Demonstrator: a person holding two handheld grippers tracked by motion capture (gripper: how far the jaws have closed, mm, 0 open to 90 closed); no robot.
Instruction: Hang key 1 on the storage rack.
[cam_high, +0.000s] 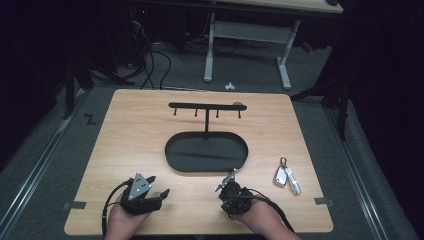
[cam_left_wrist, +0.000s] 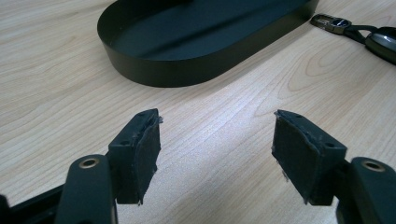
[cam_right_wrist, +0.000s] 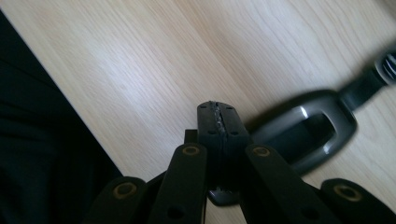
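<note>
Near the front edge of the pale wooden table (cam_high: 125, 125), your left gripper (cam_high: 159, 186) rests with jaws released and empty, bare wood open ahead up to the black oval metal tray (cam_high: 175, 159). Your right gripper (cam_high: 231, 176), jaws clenched on nothing, sits between the tray's front rim and the silver-and-black car key fob (cam_high: 286, 176), which lies near the table's right edge. Your right gripper view shows the fob blurred and cut off at the frame.
</note>
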